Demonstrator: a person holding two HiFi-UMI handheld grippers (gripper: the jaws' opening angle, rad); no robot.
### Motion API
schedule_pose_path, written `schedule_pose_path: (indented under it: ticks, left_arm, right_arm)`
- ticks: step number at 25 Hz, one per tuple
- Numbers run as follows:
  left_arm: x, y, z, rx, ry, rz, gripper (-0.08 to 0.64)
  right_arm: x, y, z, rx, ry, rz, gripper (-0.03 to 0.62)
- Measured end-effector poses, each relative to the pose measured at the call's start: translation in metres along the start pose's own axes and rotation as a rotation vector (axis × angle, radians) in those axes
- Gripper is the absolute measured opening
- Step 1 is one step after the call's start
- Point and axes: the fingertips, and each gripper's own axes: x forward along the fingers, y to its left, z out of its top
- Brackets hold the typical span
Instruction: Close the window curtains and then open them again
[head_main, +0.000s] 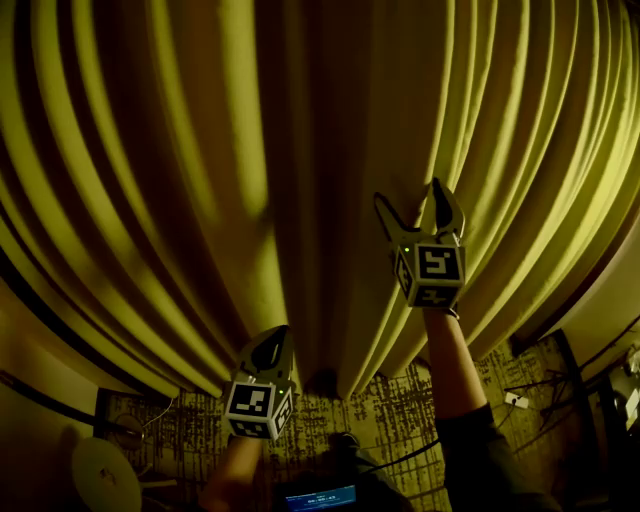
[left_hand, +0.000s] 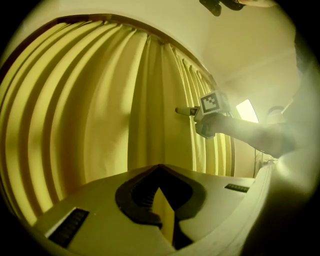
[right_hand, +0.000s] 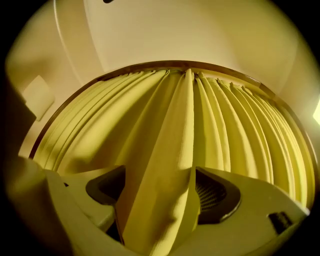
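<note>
Yellow pleated curtains (head_main: 200, 150) hang drawn across the whole window. My left gripper (head_main: 272, 340) is low, near the seam where the two curtains meet, and is shut on a thin fold of curtain (left_hand: 162, 210) pinched between its jaws. My right gripper (head_main: 410, 200) is held higher, to the right of the seam, jaws spread wide. In the right gripper view a thick curtain fold (right_hand: 170, 165) runs between the open jaws of the right gripper (right_hand: 160, 185), and the pads do not press on it. The left gripper view shows the right gripper (left_hand: 182, 111) at the curtain (left_hand: 100, 110).
A brown curtain rail (right_hand: 150, 65) tops the curtains under a pale ceiling. Below the hems lies a patterned floor (head_main: 400, 420) with cables (head_main: 560, 385), a white round object (head_main: 105, 475) at the lower left and a lit screen (head_main: 320, 497). A wall plate (right_hand: 37, 95) is left of the curtains.
</note>
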Motion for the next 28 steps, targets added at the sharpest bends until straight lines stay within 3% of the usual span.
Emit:
schedule_pose_path:
  ticks: [7, 10, 15, 21, 28]
  left_arm:
    - [0.035, 0.011, 0.024, 0.016, -0.007, 0.071, 0.007]
    - [0.055, -0.002, 0.033, 0.023, -0.016, 0.071, 0.007]
    - [0.091, -0.007, 0.034, 0.032, -0.009, 0.072, 0.007]
    - [0.102, -0.002, 0.028, 0.036, 0.006, 0.092, 0.007]
    - [0.103, 0.010, 0.027, 0.036, 0.005, 0.139, 0.007]
  right_arm:
    - [0.056, -0.010, 0.004, -0.011, -0.053, 0.033, 0.480]
    - [0.071, -0.014, 0.011, 0.000, -0.074, 0.065, 0.477]
    - [0.102, -0.017, 0.001, -0.060, -0.103, 0.085, 0.469]
    - [0.121, 0.004, 0.000, -0.093, -0.131, 0.154, 0.413]
    - [0.129, 0.014, 0.012, -0.114, -0.210, 0.139, 0.149]
